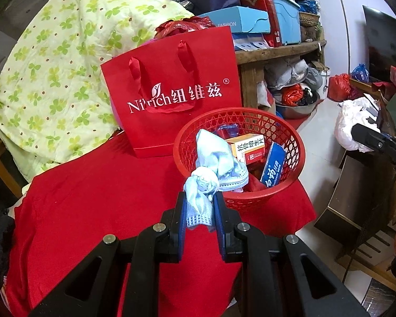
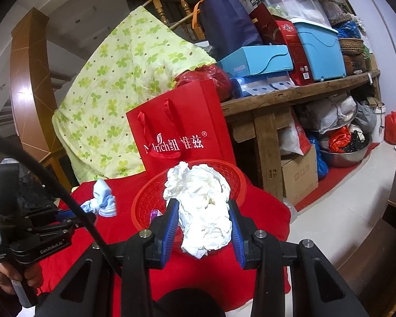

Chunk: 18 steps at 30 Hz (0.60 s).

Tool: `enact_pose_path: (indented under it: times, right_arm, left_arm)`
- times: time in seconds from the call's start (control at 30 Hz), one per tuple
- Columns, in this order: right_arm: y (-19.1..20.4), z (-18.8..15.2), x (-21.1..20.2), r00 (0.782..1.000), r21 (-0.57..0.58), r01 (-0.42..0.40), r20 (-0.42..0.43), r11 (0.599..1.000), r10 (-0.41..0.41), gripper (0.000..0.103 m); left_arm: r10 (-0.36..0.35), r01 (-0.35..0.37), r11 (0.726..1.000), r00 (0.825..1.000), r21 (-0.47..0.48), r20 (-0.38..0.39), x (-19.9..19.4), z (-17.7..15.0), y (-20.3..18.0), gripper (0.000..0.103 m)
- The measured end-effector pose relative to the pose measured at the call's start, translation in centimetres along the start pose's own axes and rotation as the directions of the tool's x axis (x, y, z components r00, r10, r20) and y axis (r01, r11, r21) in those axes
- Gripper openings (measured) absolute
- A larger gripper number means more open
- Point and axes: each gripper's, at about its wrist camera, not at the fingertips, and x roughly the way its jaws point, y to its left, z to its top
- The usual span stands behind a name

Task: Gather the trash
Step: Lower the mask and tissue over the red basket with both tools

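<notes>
Left: the left gripper (image 1: 200, 206) has its blue-padded fingers (image 1: 182, 212) closed narrowly on a knotted pale-blue disposable face mask (image 1: 202, 185), held just short of the near rim of the round red plastic lattice basket (image 1: 290, 132). The mask's free end drapes over that rim into the basket.

Centre: the basket stands on the red cloth-covered surface (image 1: 92, 198), in front of an upright red paper gift bag with white lettering (image 1: 171, 92). Already inside lie an orange-and-white cardboard medicine box (image 1: 248, 146) and a blue-and-white toothpaste carton (image 1: 273, 167), so part of the collection appears done.

Right: the right gripper (image 2: 203, 227) holds a crumpled white tissue wad (image 2: 200, 206) between moderately spread fingers (image 2: 171, 224), above the basket's near edge in the right wrist view.

Judged from these views, two items remain to be released into the basket; no other loose trash is visible on the surface, so the task seems close to completion.
</notes>
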Motion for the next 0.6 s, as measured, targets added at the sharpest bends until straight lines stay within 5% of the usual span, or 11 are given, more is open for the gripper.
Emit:
enact_pose_path:
  times: [0.6]
  right_arm:
    - [1.7,4.1,4.6,0.998,-0.002,-0.063,0.008,0.998,0.063,0.039]
  left_arm:
    - [-0.050,0.050,0.998,0.999,-0.025,0.011,3.0,3.3,1.4,0.022]
